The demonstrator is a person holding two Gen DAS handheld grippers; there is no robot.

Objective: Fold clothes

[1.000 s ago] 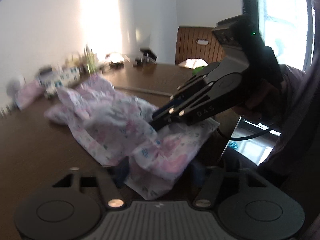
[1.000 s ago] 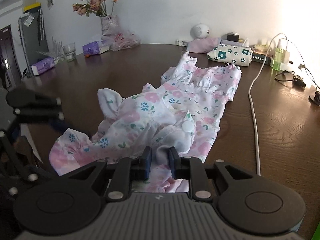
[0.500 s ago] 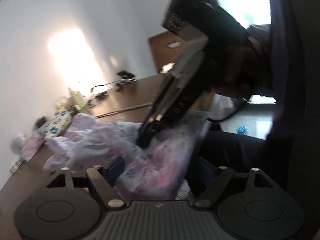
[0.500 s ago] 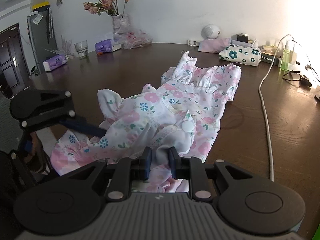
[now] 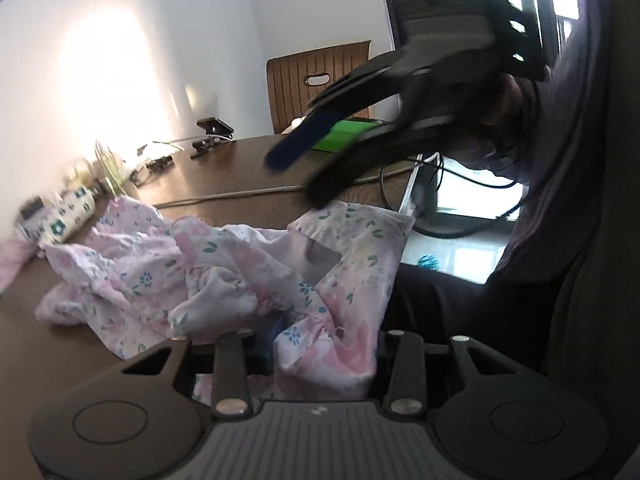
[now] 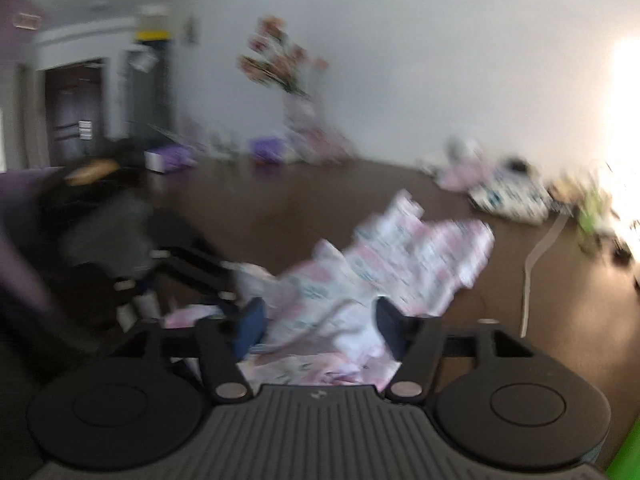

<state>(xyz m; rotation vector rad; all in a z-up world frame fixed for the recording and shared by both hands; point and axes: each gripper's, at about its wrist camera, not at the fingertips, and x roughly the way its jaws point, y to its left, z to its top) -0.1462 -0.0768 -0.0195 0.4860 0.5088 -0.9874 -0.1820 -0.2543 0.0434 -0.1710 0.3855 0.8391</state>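
A crumpled floral garment, white and pink with blue flowers [image 5: 224,276], lies on the dark wooden table [image 5: 248,176]. In the left wrist view my left gripper [image 5: 316,344] has garment cloth bunched between its fingers; the pads are hidden by cloth. My right gripper [image 5: 304,176] hovers open above the garment, clear of it, blurred. In the blurred right wrist view the right gripper [image 6: 318,326] is open over the garment [image 6: 392,264], and the left gripper [image 6: 188,268] reaches into the cloth from the left.
A white cable [image 5: 240,194] runs across the table. A floral pouch [image 5: 68,216] and small bottles sit at the far edge. A wooden chair back [image 5: 316,76] stands behind the table. A flower vase [image 6: 296,112] stands at the far side.
My right gripper has opened, let go of the garment and lifted away. The left gripper has moved into the near edge of the cloth.
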